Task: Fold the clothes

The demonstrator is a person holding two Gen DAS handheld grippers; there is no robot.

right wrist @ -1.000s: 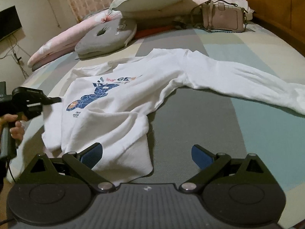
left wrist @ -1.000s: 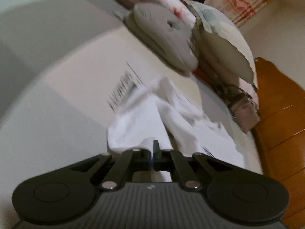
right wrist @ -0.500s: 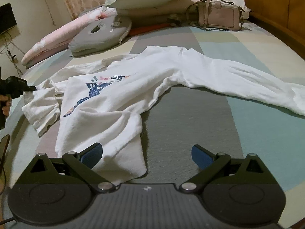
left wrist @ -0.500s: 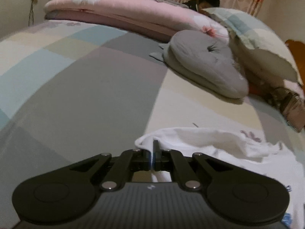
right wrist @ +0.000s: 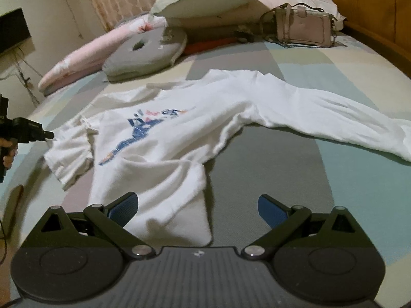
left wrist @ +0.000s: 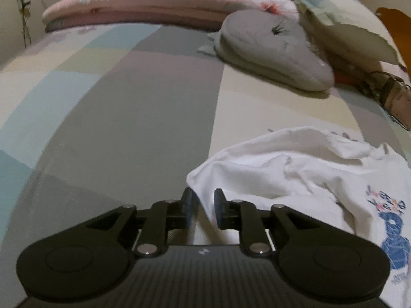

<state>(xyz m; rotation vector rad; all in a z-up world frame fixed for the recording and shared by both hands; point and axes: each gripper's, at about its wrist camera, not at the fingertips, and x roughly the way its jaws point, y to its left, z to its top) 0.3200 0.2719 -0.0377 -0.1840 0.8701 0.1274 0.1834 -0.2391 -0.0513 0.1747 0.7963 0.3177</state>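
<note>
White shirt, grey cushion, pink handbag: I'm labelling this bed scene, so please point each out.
White shirt (right wrist: 164, 138), right wrist view, on its chest below the print.
Grey cushion (right wrist: 146, 56), right wrist view, on its top face.
Pink handbag (right wrist: 303, 32), right wrist view, on its front panel.

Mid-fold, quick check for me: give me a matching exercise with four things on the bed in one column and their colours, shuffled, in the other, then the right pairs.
Things:
1. long-sleeved shirt
2. ring-shaped cushion
3. handbag
4. rolled quilt

Colours:
A. grey
B. pink with flowers
C. white with a blue print
D. pale dusty pink with a strap

Pairs: 1-C, 2-A, 3-D, 4-B
</note>
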